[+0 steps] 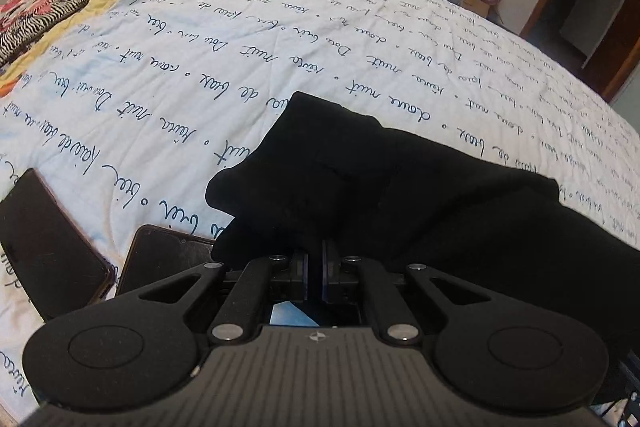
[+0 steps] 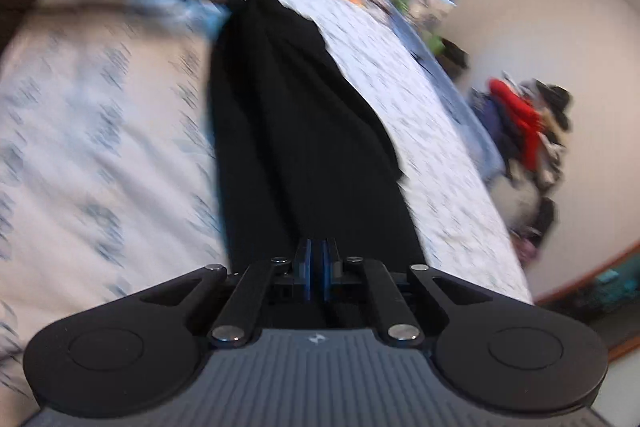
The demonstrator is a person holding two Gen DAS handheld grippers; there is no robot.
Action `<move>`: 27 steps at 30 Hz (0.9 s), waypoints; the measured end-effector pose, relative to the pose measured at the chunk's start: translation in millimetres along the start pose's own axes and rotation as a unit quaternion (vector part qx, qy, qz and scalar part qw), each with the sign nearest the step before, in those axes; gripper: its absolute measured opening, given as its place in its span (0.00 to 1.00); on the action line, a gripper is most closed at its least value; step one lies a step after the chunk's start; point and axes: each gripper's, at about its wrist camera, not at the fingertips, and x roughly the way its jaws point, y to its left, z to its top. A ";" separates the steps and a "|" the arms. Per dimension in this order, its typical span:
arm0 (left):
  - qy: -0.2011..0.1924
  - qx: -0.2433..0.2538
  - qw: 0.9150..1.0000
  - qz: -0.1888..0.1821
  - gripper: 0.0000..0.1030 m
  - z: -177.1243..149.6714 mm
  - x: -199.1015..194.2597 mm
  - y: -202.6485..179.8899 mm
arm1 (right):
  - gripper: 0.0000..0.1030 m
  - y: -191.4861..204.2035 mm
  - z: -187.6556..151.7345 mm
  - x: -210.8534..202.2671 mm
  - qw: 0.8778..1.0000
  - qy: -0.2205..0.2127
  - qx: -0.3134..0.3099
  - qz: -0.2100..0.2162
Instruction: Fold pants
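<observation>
Item: black pants (image 1: 400, 195), held at two ends over a bed covered by a white quilt (image 1: 200, 59) printed with blue script. Left gripper (image 1: 315, 267): fingers drawn close together with dark cloth bunched directly ahead of the tips and draped off to their right; the pinch appears to be on an end of the pants, though black fabric against black fingers hides the exact contact. Right gripper (image 2: 319, 267): blue-padded fingers pressed nearly together, the pants running straight out from between the tips as a long taut band toward the far end, where the other gripper holds it gathered to a narrow neck. Position of the garment: stretched between the two grippers, lifted off or barely brushing the quilt; the right wrist view is motion-blurred, so contact with the bed cannot be settled. Beside the left fingers, to their left: two dark phones (image 1: 52, 243) lying flat on the quilt, one partly tucked under the cloth edge. Far beyond the tips: a patterned blanket (image 1: 60, 7) and a clothes pile (image 2: 528, 131) against the wall. Step judged in hand: carrying or tensioning the pants lengthwise before a fold. Next move calls for: laying the band flat clear of the phones, then bringing one held end over to meet the other with edges aligned, both grips kept firm.
</observation>
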 end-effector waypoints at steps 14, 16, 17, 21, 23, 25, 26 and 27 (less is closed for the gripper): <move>-0.022 0.012 1.000 0.013 0.09 0.2 -18.8 -12.7 | 0.33 9.9 -24.1 46.3 0.998 0.027 -0.005 -0.060; -0.020 0.012 1.000 0.016 0.09 -1.1 -16.0 -12.8 | 0.31 1.7 -23.7 57.9 0.998 0.027 0.016 -0.059; -0.019 0.010 1.000 0.016 0.09 -1.7 -15.1 -12.2 | 0.18 -0.9 -24.6 63.5 0.998 0.030 0.018 -0.059; -0.022 0.011 1.000 0.018 0.09 -1.4 -19.7 -8.5 | 0.03 3.8 -30.8 62.0 0.999 0.032 0.009 -0.043; -0.028 0.018 0.999 0.023 0.10 -1.2 -25.5 -7.6 | 0.03 3.3 -29.0 42.6 0.999 0.027 0.026 -0.020; -0.028 0.025 0.999 0.027 0.10 -1.7 -27.3 -7.1 | 0.03 5.6 -25.9 17.9 0.999 0.019 0.034 -0.001; -0.025 0.030 0.999 0.030 0.10 -2.7 -24.8 -7.7 | 0.03 8.3 -23.8 7.5 0.999 0.019 0.035 0.010; -0.022 0.036 0.998 0.037 0.10 -3.8 -19.9 -9.1 | 0.03 11.5 -22.0 -1.3 0.999 0.016 0.038 0.022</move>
